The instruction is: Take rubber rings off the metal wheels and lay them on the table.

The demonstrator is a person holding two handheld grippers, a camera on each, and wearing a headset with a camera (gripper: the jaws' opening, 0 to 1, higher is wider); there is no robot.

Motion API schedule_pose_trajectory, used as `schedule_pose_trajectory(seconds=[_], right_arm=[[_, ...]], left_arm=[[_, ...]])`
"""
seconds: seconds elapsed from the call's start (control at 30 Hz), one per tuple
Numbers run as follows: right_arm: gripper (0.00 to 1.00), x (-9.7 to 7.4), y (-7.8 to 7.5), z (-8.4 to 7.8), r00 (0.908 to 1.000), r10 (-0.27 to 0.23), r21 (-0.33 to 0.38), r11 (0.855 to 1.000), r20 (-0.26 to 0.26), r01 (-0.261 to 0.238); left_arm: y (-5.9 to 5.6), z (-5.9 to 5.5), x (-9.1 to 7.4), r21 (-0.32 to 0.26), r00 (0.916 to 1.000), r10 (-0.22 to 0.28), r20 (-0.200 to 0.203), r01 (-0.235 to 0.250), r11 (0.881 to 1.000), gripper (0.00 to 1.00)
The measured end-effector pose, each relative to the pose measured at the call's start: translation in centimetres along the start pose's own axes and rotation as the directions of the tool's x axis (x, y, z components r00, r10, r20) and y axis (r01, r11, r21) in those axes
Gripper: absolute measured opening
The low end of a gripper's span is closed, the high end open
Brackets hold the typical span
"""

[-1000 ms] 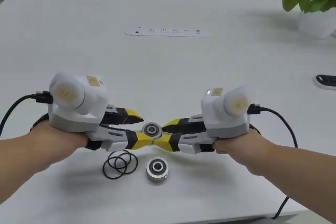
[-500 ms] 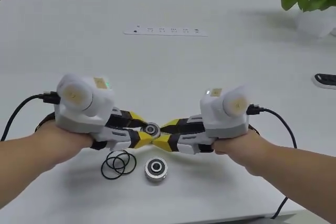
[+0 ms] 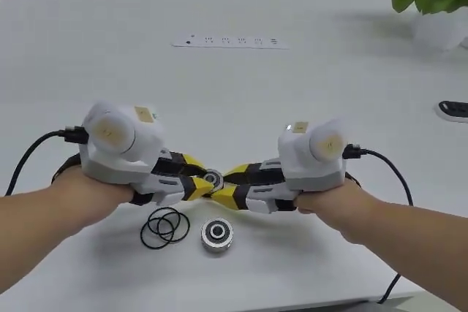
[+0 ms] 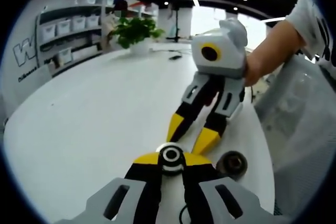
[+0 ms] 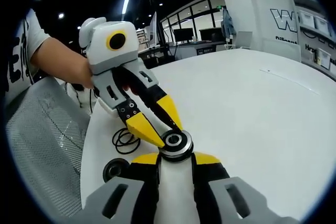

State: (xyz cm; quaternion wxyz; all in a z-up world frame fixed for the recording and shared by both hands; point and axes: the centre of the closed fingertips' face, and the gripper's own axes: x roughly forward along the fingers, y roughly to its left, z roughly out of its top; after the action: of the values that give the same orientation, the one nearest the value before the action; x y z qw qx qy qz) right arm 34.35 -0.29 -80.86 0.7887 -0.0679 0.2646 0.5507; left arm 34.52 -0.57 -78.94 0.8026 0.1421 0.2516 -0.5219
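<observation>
The left gripper (image 3: 198,177) had edged closer, so it and the right gripper (image 3: 227,185) both had jaws closed on the wheel (image 3: 213,178), held above the counter (image 3: 292,93), stripping seemingly about to start.

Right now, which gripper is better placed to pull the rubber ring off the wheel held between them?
Probably the left gripper: in the right gripper view its tips meet the rim of the wheel, which the right gripper seems to hold centred between its jaws.
</observation>
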Motion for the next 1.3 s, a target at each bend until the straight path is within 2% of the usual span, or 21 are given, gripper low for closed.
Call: schedule_pose_trajectory(seconds=[0.3, 0.7, 0.93, 1.3], right_arm=[[0.21, -0.07, 0.07, 0.15, 1.0000, 0.000, 0.002, 1.000, 0.006, 0.000], [0.20, -0.12, 0.00, 0.09, 1.0000, -0.003, -0.011, 1.000, 0.001, 0.003], [0.15, -0.48, -0.12, -0.29, 0.9999, -0.003, -0.012, 1.000, -0.011, 0.003], [0.07, -0.65, -0.22, -0.49, 0.9998, -0.013, 0.023, 1.000, -0.015, 0.013]], left_arm=[[0.11, -0.04, 0.11, 0.033, 0.9998, 0.015, -0.014, -0.015, 0.999, 0.14], [0.05, -0.08, 0.12, 0.028, 0.9996, 0.028, -0.005, -0.028, 0.999, 0.14], [-0.03, -0.06, 0.08, 0.013, 0.9994, 0.036, 0.004, -0.036, 0.999, 0.14], [-0.09, -0.10, 0.03, -0.011, 0.9987, 0.048, 0.015, -0.048, 0.999, 0.14]])
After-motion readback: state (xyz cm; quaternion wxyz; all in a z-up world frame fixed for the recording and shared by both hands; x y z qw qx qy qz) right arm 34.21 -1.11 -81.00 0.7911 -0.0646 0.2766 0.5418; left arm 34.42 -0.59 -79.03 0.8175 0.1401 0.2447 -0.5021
